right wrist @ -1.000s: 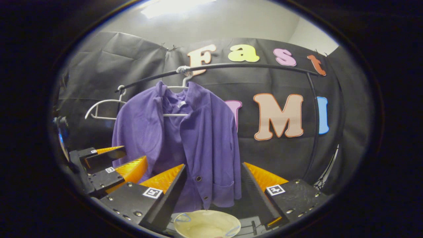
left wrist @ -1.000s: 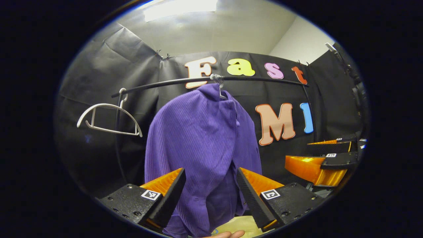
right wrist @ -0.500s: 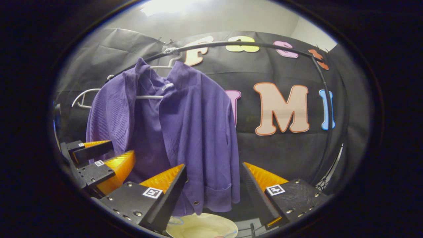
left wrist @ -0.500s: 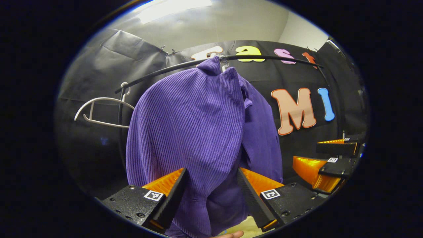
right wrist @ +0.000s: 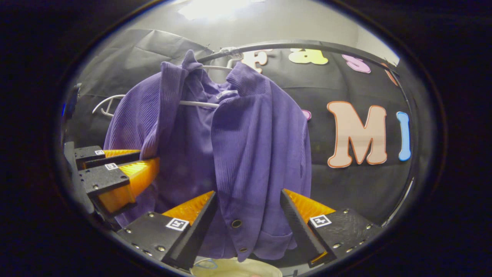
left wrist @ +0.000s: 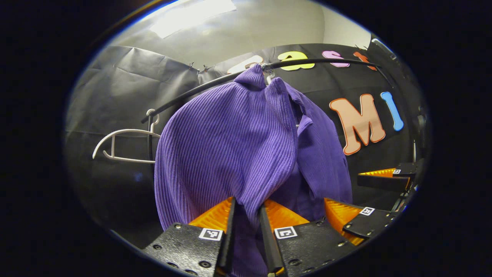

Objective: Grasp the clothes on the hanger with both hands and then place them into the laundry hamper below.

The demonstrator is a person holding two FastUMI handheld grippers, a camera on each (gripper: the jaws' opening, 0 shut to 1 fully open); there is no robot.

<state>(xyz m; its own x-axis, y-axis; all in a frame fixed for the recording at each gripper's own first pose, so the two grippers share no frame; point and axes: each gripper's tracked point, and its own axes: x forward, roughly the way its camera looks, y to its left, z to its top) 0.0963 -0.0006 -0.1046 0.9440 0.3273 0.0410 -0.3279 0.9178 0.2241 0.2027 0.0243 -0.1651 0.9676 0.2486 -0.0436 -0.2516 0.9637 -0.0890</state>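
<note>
A purple ribbed cardigan (left wrist: 230,142) (right wrist: 246,146) hangs on a white hanger (right wrist: 200,103) from the black rail (left wrist: 180,100) (right wrist: 307,43). My left gripper (left wrist: 247,206) is shut on a fold of its left side, with cloth pinched between the two fingers. From the right gripper view, the left gripper (right wrist: 149,157) sits at the garment's left edge. My right gripper (right wrist: 248,202) is open, its fingers on either side of the buttoned front panel, close to the cloth. The right gripper (left wrist: 344,188) also appears low at the right. The hamper's cream rim (right wrist: 238,268) peeks in below the hem.
An empty white hanger (left wrist: 123,143) (right wrist: 105,105) hangs on the rail to the left of the cardigan. The rail's upright (right wrist: 399,200) curves down at the right. Black cloth walls close in behind and on both sides.
Both grippers have moved in toward the cardigan. The left gripper's fingers have closed from open onto a fold of the cloth. The right gripper stays open.
</note>
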